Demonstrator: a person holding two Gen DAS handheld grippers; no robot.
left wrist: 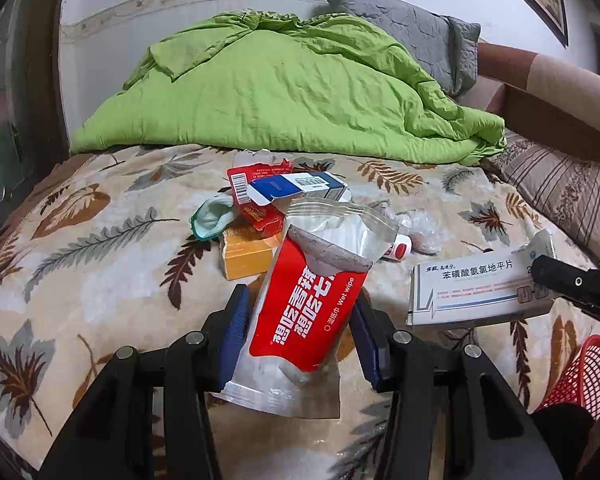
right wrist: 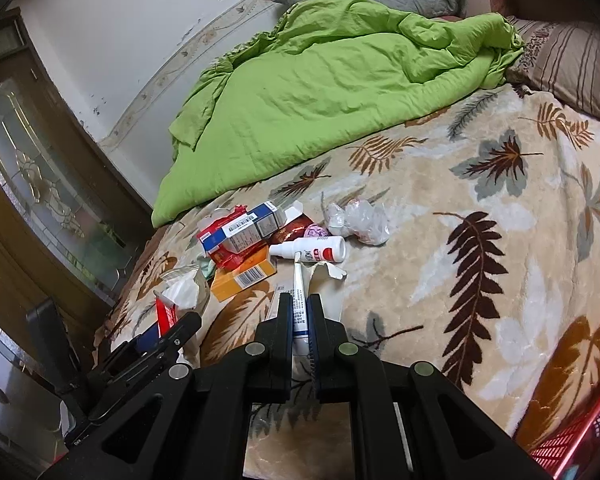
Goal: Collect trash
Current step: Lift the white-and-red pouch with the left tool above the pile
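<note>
My left gripper (left wrist: 298, 300) is shut on a red and silver wet-wipe packet (left wrist: 312, 296), held upright above the leaf-patterned blanket (left wrist: 100, 248). My right gripper (right wrist: 300, 304) is shut on a flat white medicine box (right wrist: 300, 300), seen edge-on; the same box shows in the left wrist view (left wrist: 472, 288). A pile of trash lies beyond: a blue and white box (right wrist: 244, 232), a red box (left wrist: 256, 200), an orange box (right wrist: 240, 280), a white bottle with red label (right wrist: 312, 250), and crumpled clear plastic (right wrist: 356, 220).
A green quilt (left wrist: 284, 92) covers the far part of the bed, with a grey pillow (left wrist: 420, 36) and a striped pillow (right wrist: 572, 60) behind. A red mesh basket (left wrist: 576, 376) sits at the bed's near right edge. A dark wooden cabinet (right wrist: 40, 184) stands left.
</note>
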